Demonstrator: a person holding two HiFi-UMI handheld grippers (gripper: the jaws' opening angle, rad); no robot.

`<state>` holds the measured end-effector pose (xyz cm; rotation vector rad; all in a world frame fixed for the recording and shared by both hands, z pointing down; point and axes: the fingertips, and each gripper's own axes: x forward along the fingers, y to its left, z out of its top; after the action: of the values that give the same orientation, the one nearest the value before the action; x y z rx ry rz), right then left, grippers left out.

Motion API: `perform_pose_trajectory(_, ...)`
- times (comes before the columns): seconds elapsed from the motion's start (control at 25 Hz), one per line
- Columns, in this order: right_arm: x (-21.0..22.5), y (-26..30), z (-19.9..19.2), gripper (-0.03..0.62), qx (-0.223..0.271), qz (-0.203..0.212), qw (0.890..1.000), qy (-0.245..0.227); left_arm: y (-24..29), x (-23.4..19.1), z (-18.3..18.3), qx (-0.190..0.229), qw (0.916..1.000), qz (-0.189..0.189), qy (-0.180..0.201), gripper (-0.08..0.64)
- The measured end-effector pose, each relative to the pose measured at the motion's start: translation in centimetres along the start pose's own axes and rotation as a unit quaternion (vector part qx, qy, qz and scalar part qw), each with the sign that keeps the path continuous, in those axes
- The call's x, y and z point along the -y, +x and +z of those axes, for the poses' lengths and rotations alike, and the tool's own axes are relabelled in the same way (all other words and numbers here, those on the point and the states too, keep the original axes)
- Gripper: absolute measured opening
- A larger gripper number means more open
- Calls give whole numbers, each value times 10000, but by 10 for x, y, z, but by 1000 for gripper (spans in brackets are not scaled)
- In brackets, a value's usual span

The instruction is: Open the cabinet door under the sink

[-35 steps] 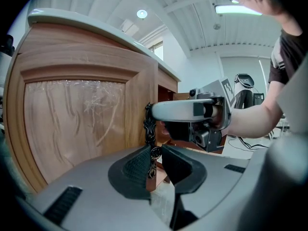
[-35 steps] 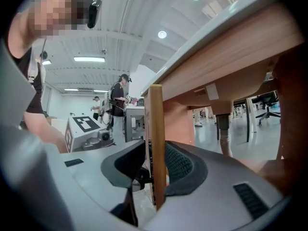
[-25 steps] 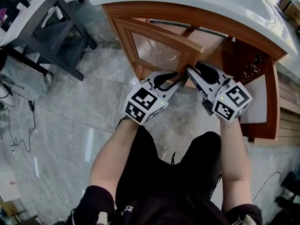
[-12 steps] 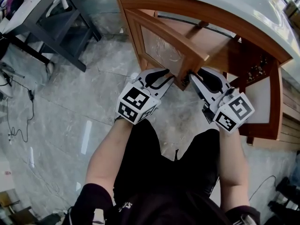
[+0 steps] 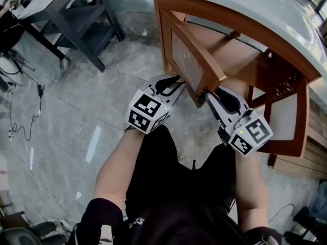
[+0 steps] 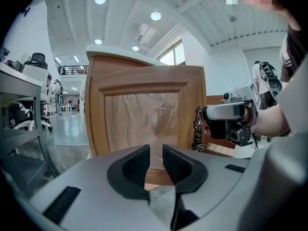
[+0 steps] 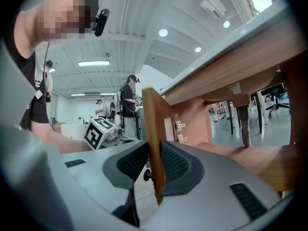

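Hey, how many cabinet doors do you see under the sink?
2. The left door is in the middle of the head view, swung out toward the person. The right door stands wide open at the right. No others show.

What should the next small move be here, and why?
Probably pull the cabinet door wider open: the right gripper, whose jaws have just been closing, clamps the door's free edge, and the door stands only partly open.
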<state>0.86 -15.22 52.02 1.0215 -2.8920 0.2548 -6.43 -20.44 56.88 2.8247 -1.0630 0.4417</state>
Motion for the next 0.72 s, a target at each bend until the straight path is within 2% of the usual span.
perform_pose_trajectory(0.36,-34,12,-2,106,-268,269,9992,-81,-27,-13,-11,-79,9986,454,-274,87)
perform_pose_trajectory(0.52,-55,22,-3,106,-326,520,9981,-53,-46,-26,-14,-104,9970,678,-371,84)
perform_pose_trajectory(0.72,-67,31,-4,107,-293,523,9982,-18,-61,-34,-17,-109,9954,858,-406,83)
